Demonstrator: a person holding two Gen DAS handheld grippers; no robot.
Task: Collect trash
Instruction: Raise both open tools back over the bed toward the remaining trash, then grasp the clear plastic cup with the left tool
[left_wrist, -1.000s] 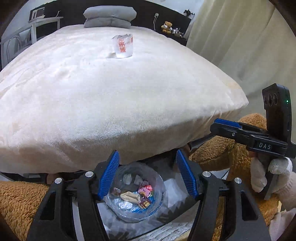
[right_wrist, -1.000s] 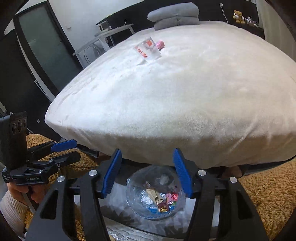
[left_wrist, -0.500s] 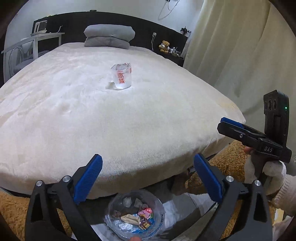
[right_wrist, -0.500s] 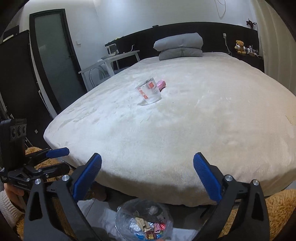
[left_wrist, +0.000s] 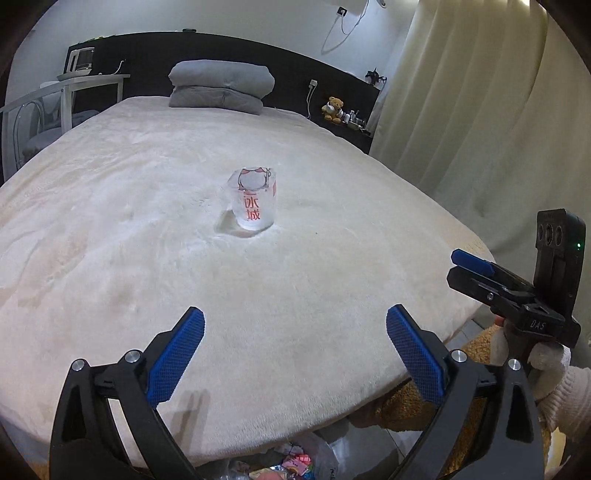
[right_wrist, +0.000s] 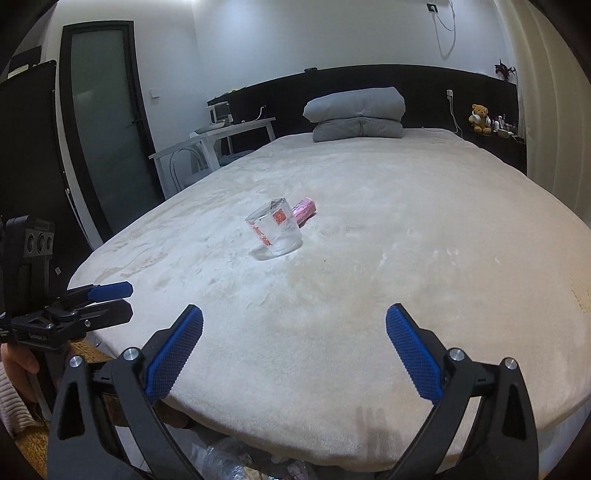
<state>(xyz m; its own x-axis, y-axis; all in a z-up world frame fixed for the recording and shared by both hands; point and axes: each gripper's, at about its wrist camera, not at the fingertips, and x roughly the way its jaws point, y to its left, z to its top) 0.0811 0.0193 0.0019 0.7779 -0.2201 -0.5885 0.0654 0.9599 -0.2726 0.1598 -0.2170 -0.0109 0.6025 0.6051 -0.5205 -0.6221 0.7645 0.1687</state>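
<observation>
A clear plastic cup (left_wrist: 255, 203) with red characters stands on the cream bed cover (left_wrist: 147, 258), well ahead of both grippers. In the right wrist view the cup (right_wrist: 275, 232) leans, and a small pink packet (right_wrist: 304, 208) lies just behind it. My left gripper (left_wrist: 295, 354) hangs open and empty over the bed's near edge. My right gripper (right_wrist: 293, 350) is open and empty too. Each shows from the side in the other's view: right gripper (left_wrist: 461, 271), left gripper (right_wrist: 122, 299). A clear bag of wrappers (left_wrist: 291, 463) peeks out below the bed edge.
Folded grey bedding (left_wrist: 221, 86) lies at the dark headboard. A white desk (right_wrist: 221, 136) and chair stand left of the bed, with a dark door (right_wrist: 107, 122) beyond. Curtains (left_wrist: 480, 110) hang on the right. Brown fluffy rug (left_wrist: 406, 406) covers the floor by the bag.
Both grippers spread their jaws wide and rose from just over the trash bag to above the bed edge. The bag has slid to the bottom of both views; the cup looks nearer.
</observation>
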